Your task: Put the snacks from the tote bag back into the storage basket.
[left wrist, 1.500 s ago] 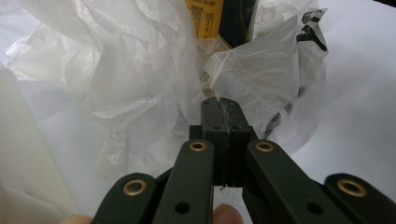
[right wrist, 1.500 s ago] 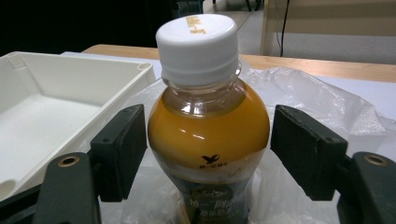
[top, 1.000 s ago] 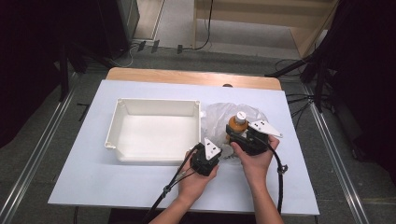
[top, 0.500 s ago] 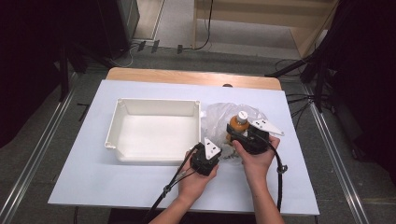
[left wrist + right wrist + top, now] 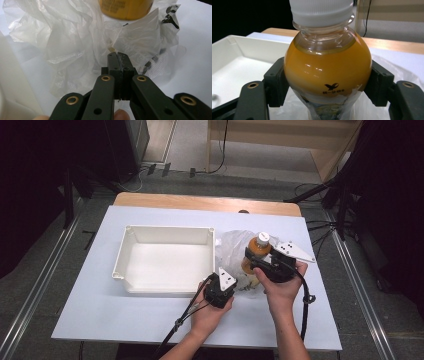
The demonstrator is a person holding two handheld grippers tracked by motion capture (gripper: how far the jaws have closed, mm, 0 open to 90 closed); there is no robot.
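A bottle of orange drink (image 5: 258, 248) with a white cap stands upright in my right gripper (image 5: 253, 258), whose jaws are shut on its rounded shoulder (image 5: 327, 67), one pad on each side. Its lower part is still wrapped in the crumpled clear plastic bag (image 5: 231, 245). My left gripper (image 5: 231, 279) sits low at the bag's near edge. Its jaws (image 5: 117, 56) are shut, with a fold of the bag's film (image 5: 75, 37) pinched at their tips. The bottle's base (image 5: 126, 8) hangs above the bag in the left gripper view.
An empty white tray (image 5: 165, 231) lies just left of the bag on the white table top (image 5: 100, 310); its wall (image 5: 242, 47) is close beside the bottle. Cables trail from both grippers toward the near edge.
My right gripper has risen a little with the bottle, drawing it up out of the bag. The left gripper has stayed in place on the bag.
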